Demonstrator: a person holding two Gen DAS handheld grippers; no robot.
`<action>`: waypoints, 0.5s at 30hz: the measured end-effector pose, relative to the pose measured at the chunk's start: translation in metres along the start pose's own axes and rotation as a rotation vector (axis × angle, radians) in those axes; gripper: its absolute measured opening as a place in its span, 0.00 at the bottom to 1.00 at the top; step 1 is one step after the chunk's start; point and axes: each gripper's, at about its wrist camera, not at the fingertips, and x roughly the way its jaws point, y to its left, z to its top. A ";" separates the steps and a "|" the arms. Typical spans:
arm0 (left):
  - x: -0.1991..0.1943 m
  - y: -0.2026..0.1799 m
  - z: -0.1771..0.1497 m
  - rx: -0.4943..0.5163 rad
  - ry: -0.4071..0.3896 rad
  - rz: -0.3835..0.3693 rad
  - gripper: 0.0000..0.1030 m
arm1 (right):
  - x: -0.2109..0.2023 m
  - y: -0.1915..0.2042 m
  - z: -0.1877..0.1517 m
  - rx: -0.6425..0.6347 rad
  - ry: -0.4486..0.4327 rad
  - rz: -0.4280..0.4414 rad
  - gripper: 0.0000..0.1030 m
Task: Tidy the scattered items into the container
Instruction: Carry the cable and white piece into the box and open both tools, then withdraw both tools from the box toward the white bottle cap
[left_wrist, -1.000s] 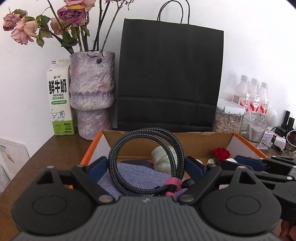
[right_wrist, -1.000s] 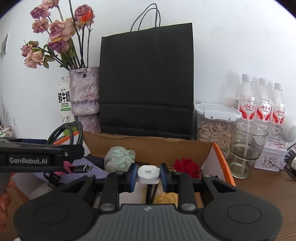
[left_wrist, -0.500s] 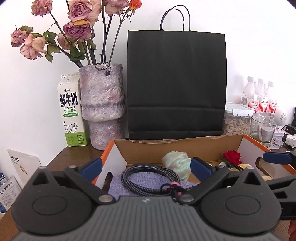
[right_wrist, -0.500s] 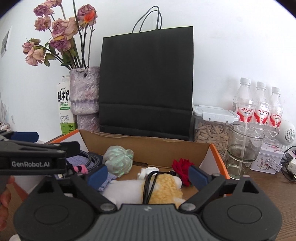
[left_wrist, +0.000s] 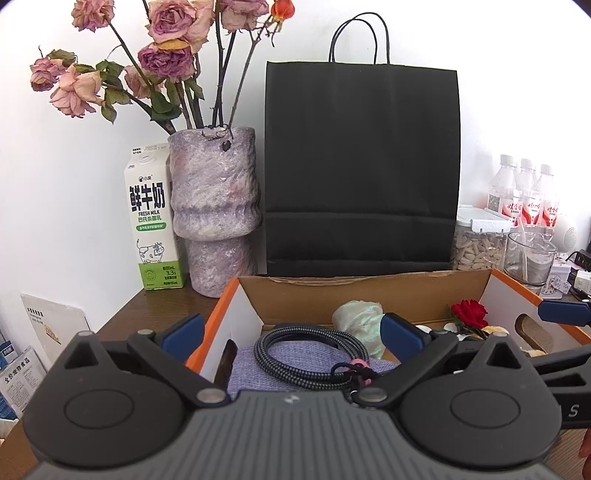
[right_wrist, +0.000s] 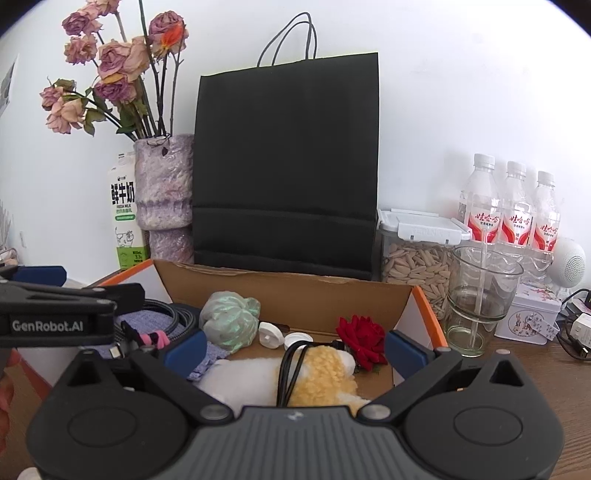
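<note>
Right tool (right_wrist: 293, 345) gapes empty above box rim (right_wrist: 428, 310).

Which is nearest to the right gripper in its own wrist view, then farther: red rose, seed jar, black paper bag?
From the right gripper:
1. Red rose, in the box, right of centre.
2. Seed jar, behind the box, right.
3. Black paper bag, behind the box; close to the jar's depth, a shaky call.

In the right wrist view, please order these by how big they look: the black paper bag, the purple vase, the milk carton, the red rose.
Largest to smallest, as they appear:
1. black paper bag
2. purple vase
3. milk carton, partly hidden behind the vase
4. red rose
The rose lies nearer the camera, in the box, so it is probably smaller than it appears.
</note>
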 end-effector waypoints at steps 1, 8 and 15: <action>-0.003 0.001 0.000 0.000 -0.005 0.002 1.00 | -0.002 0.000 0.001 0.000 -0.003 0.002 1.00; -0.033 0.016 -0.003 -0.031 -0.054 0.026 1.00 | -0.029 0.001 0.005 0.001 -0.063 -0.001 1.00; -0.073 0.035 -0.027 -0.066 -0.057 0.010 1.00 | -0.064 0.002 -0.012 -0.029 -0.068 0.004 1.00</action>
